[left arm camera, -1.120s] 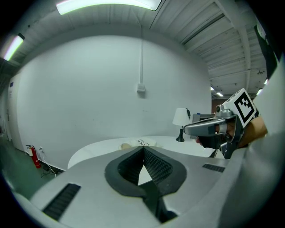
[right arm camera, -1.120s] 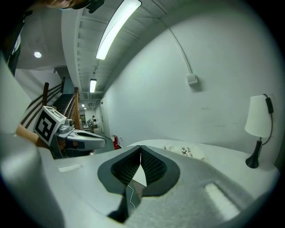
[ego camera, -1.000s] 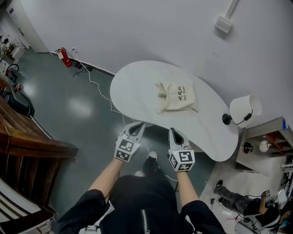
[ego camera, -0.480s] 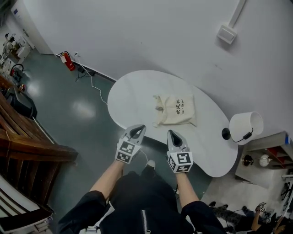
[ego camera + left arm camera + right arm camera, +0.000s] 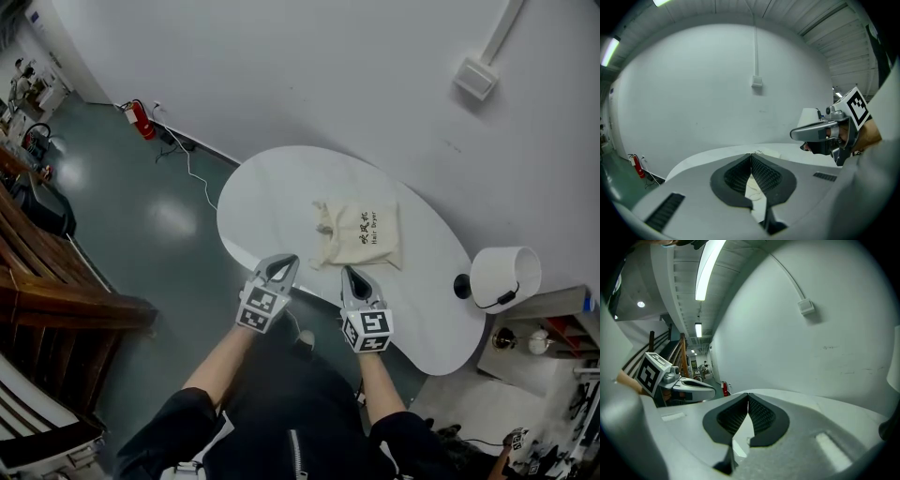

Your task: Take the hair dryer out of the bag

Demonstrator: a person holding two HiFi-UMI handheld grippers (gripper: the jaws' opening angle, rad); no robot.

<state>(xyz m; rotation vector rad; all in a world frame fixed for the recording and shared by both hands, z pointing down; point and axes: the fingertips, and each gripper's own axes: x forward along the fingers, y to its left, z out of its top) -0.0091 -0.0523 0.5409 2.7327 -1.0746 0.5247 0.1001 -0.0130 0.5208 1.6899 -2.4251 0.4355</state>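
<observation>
A cream cloth bag (image 5: pixel 358 234) with dark print lies flat near the middle of the white oval table (image 5: pixel 272 192); its drawstring end faces me. No hair dryer shows; the bag hides whatever it holds. My left gripper (image 5: pixel 282 262) hovers at the table's near edge, left of the bag, jaws shut and empty. My right gripper (image 5: pixel 347 272) is beside it, just short of the bag's near edge, also shut on nothing. The left gripper view shows my left gripper (image 5: pixel 751 155) with tips together, the bag (image 5: pixel 761 153) just beyond. In the right gripper view my right gripper (image 5: pixel 748 395) is likewise shut.
A white lamp shade on a black base (image 5: pixel 504 276) stands at the table's right end. A white wall (image 5: pixel 309 75) runs behind the table. A red fire extinguisher (image 5: pixel 141 119) and a cable (image 5: pixel 192 169) lie on the grey floor at left; wooden furniture (image 5: pixel 56 291) is lower left.
Both grippers have moved forward together, from short of the table's near edge to over it, closer to the bag. Both have stayed shut.
</observation>
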